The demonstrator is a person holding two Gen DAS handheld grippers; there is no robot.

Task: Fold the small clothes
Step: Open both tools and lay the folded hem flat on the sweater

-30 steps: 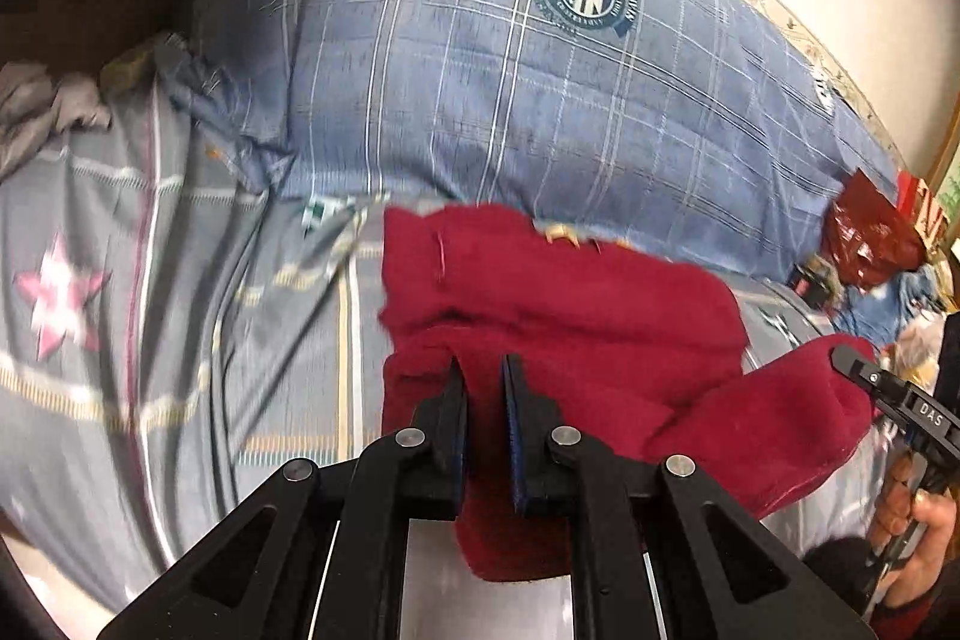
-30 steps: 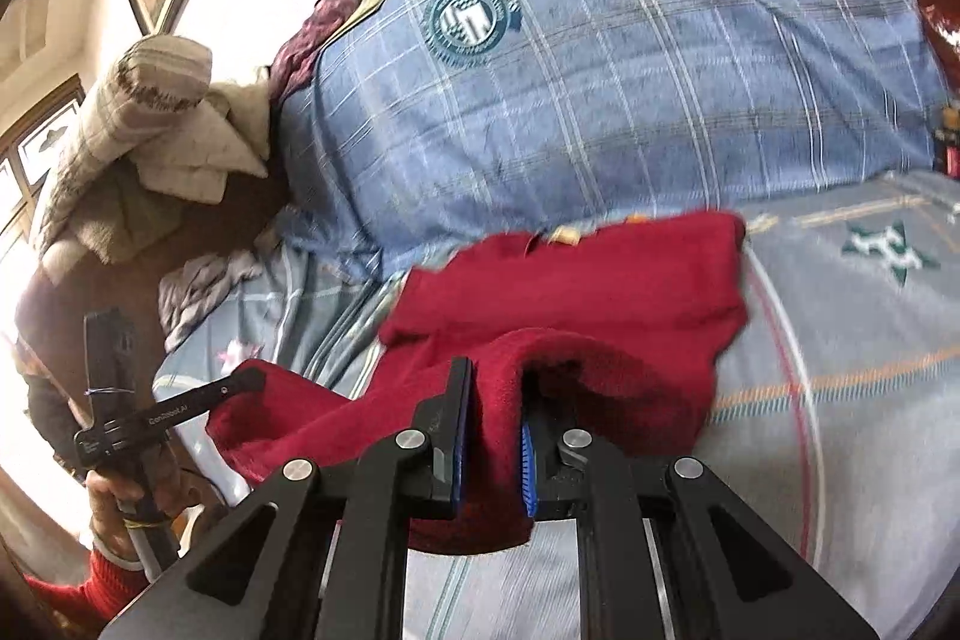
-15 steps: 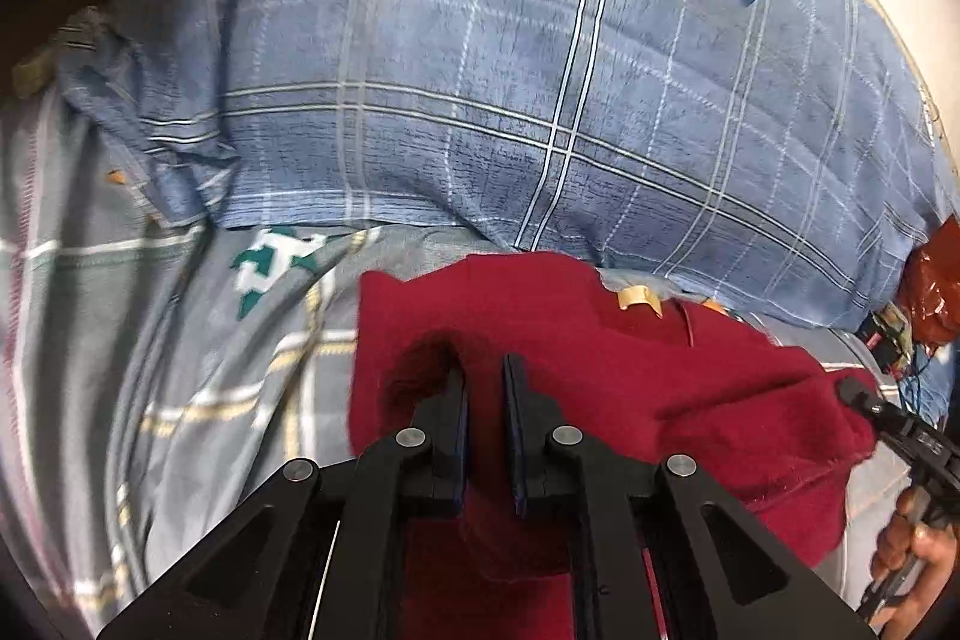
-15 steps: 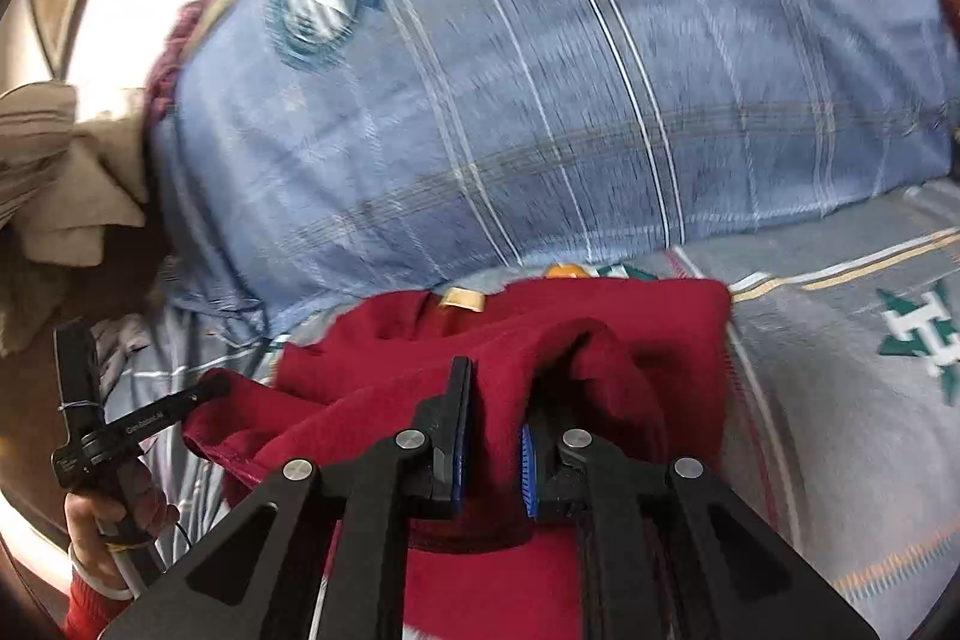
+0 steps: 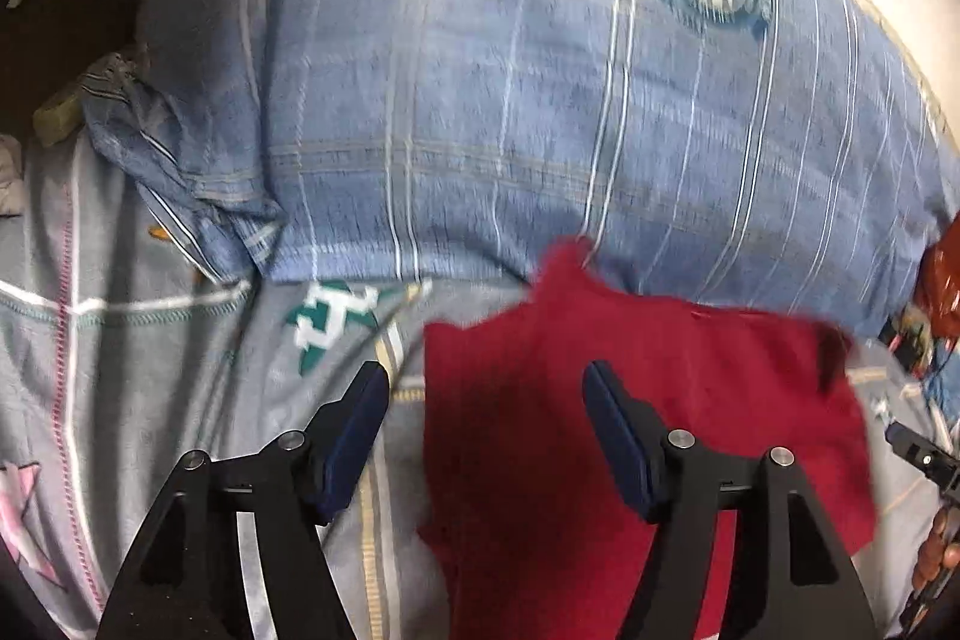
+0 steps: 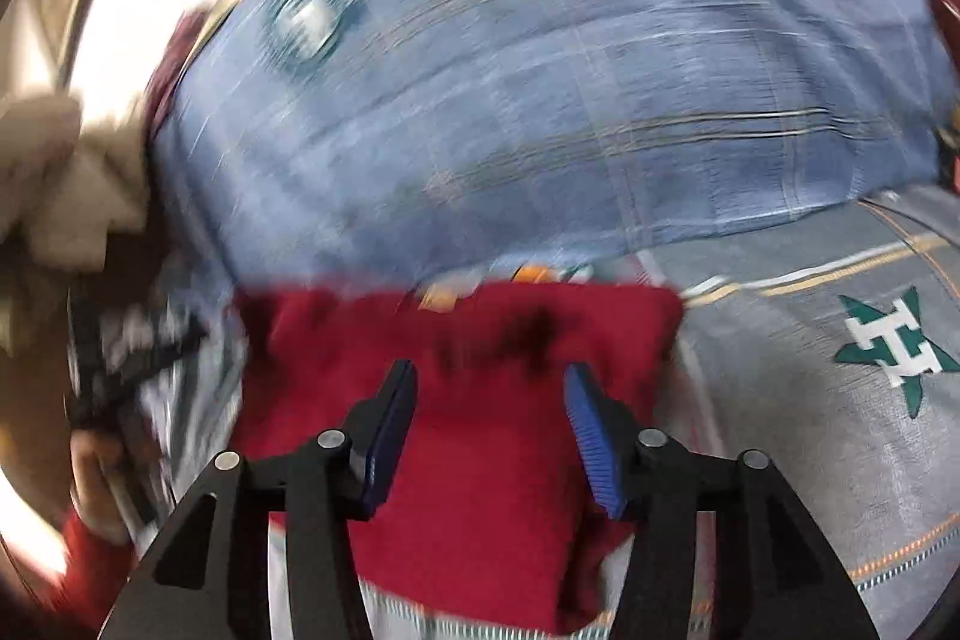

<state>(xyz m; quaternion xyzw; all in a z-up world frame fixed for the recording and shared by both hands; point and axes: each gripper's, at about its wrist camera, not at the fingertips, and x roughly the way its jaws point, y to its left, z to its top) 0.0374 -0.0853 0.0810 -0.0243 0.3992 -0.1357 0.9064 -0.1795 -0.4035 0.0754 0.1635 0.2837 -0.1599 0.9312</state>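
A dark red fleece garment (image 5: 648,400) lies folded on the grey patterned bedsheet (image 5: 150,370), just in front of a big blue plaid pillow (image 5: 480,70). My left gripper (image 5: 486,388) hovers over the garment's left edge with its jaws opening; nothing is pinched between the blue pads. In the right wrist view the same red garment (image 6: 456,340) lies flat under my right gripper (image 6: 489,385), whose jaws are also opening, the pads clear of the cloth. The right view is blurred by motion.
The blue plaid pillow (image 6: 540,70) fills the back of the bed. Beige folded cloths (image 6: 60,184) are piled at the far left. A red plastic bag (image 5: 942,274) and small clutter lie at the right edge. A hand in a red sleeve (image 6: 84,538) holds the other gripper.
Both grippers carried the garment's near edge toward the pillow, folding it over, then let go. Their jaws went from shut on the cloth to apart, and the garment now lies flat.
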